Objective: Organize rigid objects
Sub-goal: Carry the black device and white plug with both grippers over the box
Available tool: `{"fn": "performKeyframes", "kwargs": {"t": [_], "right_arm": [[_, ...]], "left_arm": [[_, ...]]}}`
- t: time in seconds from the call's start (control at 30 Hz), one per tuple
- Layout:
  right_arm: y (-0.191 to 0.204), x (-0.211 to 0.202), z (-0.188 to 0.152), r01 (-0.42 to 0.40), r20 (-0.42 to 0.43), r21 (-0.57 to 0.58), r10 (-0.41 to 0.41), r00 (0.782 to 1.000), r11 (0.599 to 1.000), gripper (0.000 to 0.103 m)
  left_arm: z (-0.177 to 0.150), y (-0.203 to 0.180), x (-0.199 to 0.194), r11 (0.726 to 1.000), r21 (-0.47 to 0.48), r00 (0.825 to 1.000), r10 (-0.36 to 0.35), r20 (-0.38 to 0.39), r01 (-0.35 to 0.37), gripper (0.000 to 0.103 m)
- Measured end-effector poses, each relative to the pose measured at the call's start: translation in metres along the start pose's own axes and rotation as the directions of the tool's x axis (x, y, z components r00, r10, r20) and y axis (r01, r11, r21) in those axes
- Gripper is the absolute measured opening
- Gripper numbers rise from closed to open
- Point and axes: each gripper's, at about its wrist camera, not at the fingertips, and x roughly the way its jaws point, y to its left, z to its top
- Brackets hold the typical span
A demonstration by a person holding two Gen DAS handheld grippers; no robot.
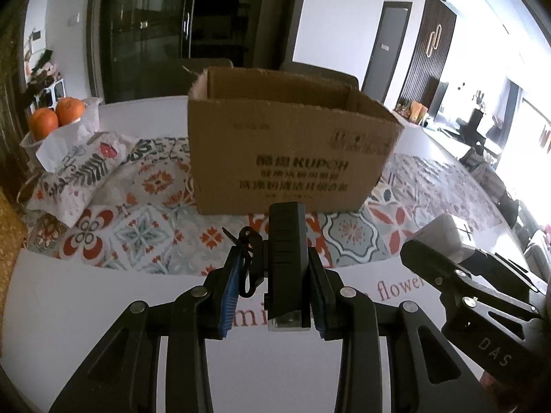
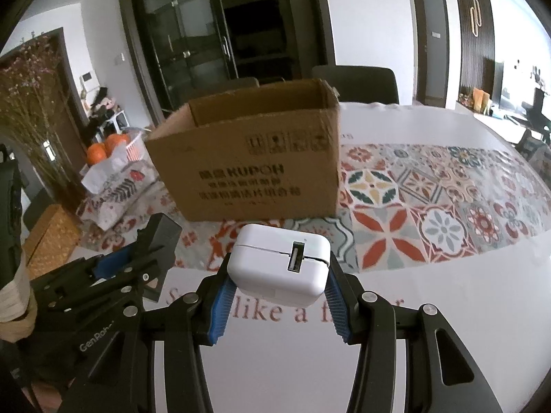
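Jaws clamped on black device [image 1: 286, 251] (box [image 1: 289, 151]: KUPOH)

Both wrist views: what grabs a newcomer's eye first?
The open cardboard box stands dead centre on the patterned tablecloth, straight ahead of both tools. The right tool grips a white charger block, bright against the table, while the left tool grips a black device with a strap. Two oranges sit in a basket at far left.
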Motion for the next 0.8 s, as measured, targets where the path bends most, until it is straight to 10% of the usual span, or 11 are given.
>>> {"fn": "performKeyframes", "kwargs": {"t": [0.8], "right_arm": [[0.023, -0.006, 0.073, -0.022, 0.121, -0.050, 0.028, 0.992, 0.999, 0.049]], "left_arm": [[0.074, 0.012, -0.021, 1.000, 0.014, 0.992, -0.009, 0.126, 0.008, 0.035]]}}
